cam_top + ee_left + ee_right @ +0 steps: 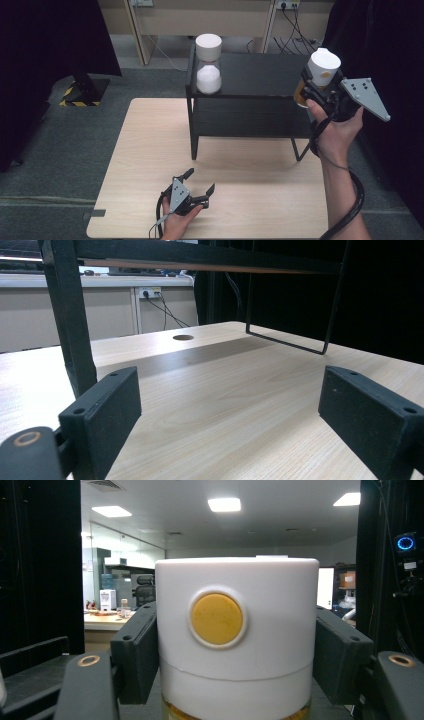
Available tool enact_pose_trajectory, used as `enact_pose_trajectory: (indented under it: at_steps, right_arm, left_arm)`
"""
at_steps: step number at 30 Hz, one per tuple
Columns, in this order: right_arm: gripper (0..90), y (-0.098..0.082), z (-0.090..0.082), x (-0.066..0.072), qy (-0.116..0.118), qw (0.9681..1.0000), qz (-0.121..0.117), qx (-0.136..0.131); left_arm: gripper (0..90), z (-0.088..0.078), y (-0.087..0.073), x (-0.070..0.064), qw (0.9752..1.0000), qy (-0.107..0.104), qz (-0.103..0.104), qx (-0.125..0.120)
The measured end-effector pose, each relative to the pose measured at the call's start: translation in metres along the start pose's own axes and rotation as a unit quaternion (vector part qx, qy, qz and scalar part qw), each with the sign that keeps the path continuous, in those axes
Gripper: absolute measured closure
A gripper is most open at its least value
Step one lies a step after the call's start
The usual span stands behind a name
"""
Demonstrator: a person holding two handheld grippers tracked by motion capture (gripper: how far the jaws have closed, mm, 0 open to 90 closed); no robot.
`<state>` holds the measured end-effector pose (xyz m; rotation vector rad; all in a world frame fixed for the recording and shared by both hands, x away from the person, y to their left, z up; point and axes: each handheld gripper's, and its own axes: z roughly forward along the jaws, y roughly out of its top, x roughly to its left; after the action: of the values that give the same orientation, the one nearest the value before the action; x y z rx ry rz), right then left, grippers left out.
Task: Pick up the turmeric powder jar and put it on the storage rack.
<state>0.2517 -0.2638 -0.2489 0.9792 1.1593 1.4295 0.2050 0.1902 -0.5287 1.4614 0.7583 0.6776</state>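
Note:
My right gripper (314, 87) is shut on a jar with a white lid (322, 64) and yellow-orange contents, held in the air at the right end of the black shelf (260, 75). In the right gripper view both jaws press the sides of the white lid (235, 625), which bears a round yellow button. A second white-lidded jar (208, 64) holding white powder stands on the shelf's left end. My left gripper (199, 182) rests low on the wooden table (150, 150) near the front edge, open, with nothing between its fingers (107, 410).
The black shelf stands on thin legs at the back of the table, with a lower space under it. A round hole (183, 337) shows in the tabletop beyond the shelf leg (72, 325). Grey floor and dark curtains surround the table.

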Motion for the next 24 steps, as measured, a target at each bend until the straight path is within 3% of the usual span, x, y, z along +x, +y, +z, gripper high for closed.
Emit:
enact_pose_trajectory:
  at_steps: [24]
  right_arm:
    - [31.0,0.007,0.023,0.007,-0.003,0.9999,-0.009,0.011]
  left_arm:
    - [9.4,0.000,0.000,0.001,1.0000,-0.002,-0.002,0.001]
